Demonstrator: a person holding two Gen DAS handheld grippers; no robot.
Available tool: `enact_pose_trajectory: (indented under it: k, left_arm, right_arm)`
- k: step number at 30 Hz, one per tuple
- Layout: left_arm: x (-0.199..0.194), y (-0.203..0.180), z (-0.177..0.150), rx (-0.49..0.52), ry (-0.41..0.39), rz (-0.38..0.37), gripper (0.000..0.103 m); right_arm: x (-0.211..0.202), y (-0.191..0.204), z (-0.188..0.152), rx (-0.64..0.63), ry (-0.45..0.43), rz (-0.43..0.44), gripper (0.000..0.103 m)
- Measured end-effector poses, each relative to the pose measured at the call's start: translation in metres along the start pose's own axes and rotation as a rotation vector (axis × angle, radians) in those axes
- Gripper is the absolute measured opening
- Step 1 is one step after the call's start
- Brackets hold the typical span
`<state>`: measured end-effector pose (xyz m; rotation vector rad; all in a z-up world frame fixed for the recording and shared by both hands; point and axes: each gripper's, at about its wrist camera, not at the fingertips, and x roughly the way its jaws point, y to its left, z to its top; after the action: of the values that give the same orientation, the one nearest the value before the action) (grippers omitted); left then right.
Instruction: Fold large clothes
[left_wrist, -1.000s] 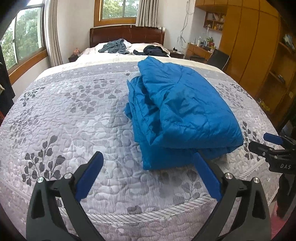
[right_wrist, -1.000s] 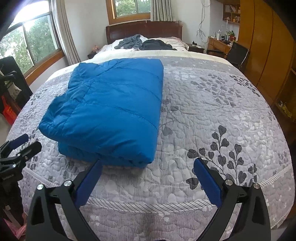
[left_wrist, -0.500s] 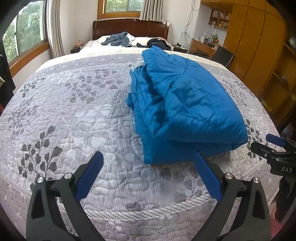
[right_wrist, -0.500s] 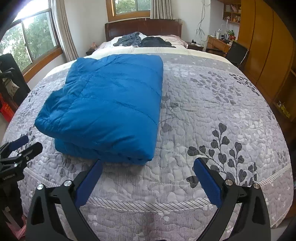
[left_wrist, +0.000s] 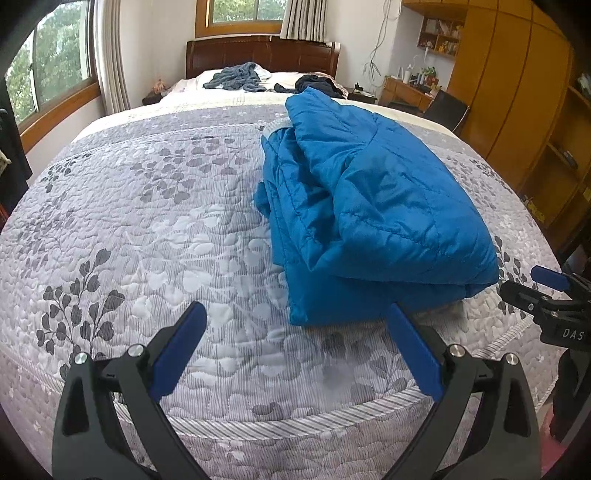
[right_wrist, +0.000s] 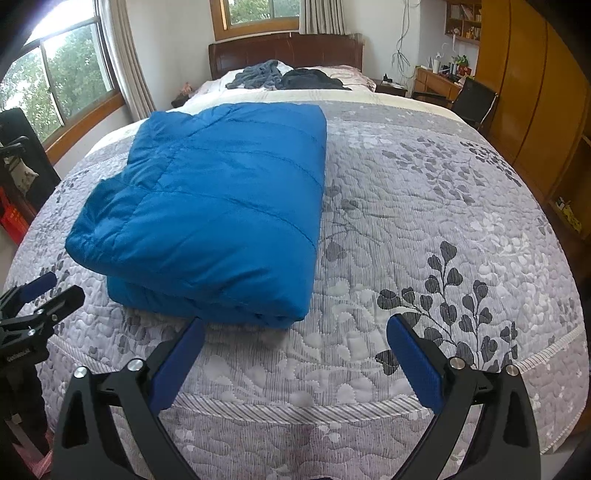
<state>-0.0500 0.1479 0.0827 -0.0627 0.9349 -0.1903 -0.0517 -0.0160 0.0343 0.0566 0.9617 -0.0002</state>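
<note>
Left gripper (left_wrist: 295, 325) spread wide, empty, closer to bed's foot edge than before | jacket (right_wrist: 214, 206) folded on quilt (right_wrist: 424, 221), near foot edge, unmoved | right gripper (right_wrist: 295, 332) spread wide, empty, nearer jacket

right gripper (left_wrist: 554, 295) body, left wrist view: white letters "das", cut off at the frame edge;
left gripper (right_wrist: 37, 299) body, right wrist view: small white lettering, too blurred to read

Blue jacket (right_wrist: 221, 206) — grey leaf-print quilt (right_wrist: 424, 206)
</note>
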Motion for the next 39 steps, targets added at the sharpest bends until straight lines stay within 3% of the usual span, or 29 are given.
enact_pose_trajectory:
  k: [39]
  left_arm:
    - [-0.0010,-0.0024,0.0002,0.007,0.000,-0.003,0.097]
  right_arm:
    - [0.0028,-0.0029,0.0010,0.003,0.014,0.004,0.099]
